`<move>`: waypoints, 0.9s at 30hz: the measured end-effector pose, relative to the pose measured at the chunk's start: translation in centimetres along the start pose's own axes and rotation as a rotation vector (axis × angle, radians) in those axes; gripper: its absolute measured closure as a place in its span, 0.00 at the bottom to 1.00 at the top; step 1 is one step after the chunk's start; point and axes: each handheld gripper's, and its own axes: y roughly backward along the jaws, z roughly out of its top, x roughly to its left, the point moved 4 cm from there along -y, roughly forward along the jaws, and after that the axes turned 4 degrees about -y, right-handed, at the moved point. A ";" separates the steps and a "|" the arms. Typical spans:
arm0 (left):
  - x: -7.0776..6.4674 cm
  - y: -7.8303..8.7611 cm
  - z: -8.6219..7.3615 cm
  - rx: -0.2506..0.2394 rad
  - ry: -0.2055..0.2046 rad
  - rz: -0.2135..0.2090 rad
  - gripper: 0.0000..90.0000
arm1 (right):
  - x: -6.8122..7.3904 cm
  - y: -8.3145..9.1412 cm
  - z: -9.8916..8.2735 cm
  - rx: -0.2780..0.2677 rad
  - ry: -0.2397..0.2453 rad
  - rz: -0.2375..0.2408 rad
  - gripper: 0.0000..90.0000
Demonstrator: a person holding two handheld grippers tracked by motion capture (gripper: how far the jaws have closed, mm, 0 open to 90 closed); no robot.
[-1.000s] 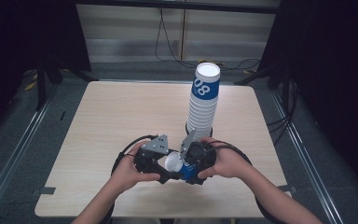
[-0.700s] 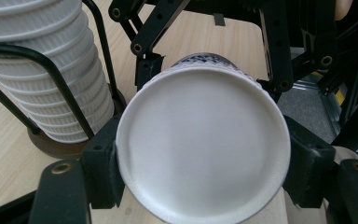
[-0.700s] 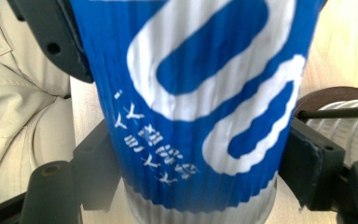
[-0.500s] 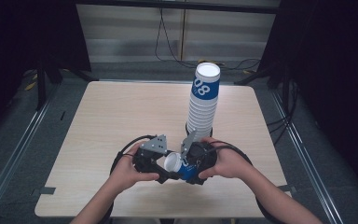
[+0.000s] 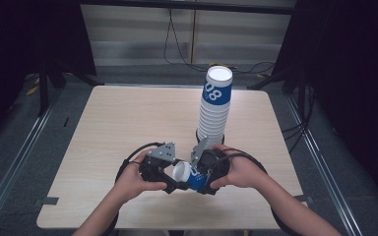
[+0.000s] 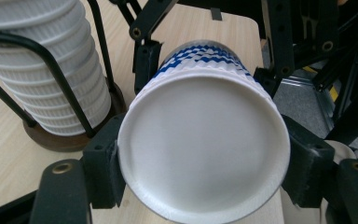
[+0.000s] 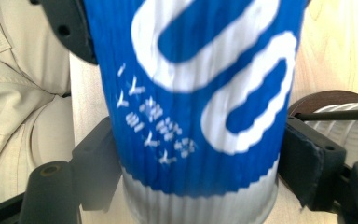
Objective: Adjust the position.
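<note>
Paper cup (image 5: 188,176), blue and white, on its side near the table's (image 5: 118,118) front edge, just in front of the cup stack (image 5: 213,105). Left gripper (image 5: 170,181) clamped on its base end; right gripper (image 5: 201,183) clamped on its printed wall. Judged: one cup off the stack, pulling-apart or placing not yet done. Whether a second cup nests inside cannot be made out; the stack's holder is partly hidden.

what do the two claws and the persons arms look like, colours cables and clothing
Both are black. The left claw carries a grey three-cornered plate with small holes on top; the right claw has a similar grey plate. A black cable loops from each. Jaw pads are black, blocky, with round bolt holes. Forearms are bare; light beige clothing shows in the right gripper view.
</note>
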 end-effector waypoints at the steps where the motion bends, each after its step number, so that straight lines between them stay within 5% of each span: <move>1: 0.0 0.0 0.0 0.003 -0.004 0.001 0.32 | 0.0 0.0 0.0 -0.001 0.008 -0.002 0.25; 14: -0.1 -0.1 -0.3 0.033 -0.023 -0.004 0.32 | 0.1 0.4 0.0 -0.006 0.034 -0.011 0.25; 27: 0.2 0.6 -0.6 0.009 0.014 -0.015 0.33 | 0.0 0.7 0.1 -0.086 0.042 -0.009 0.20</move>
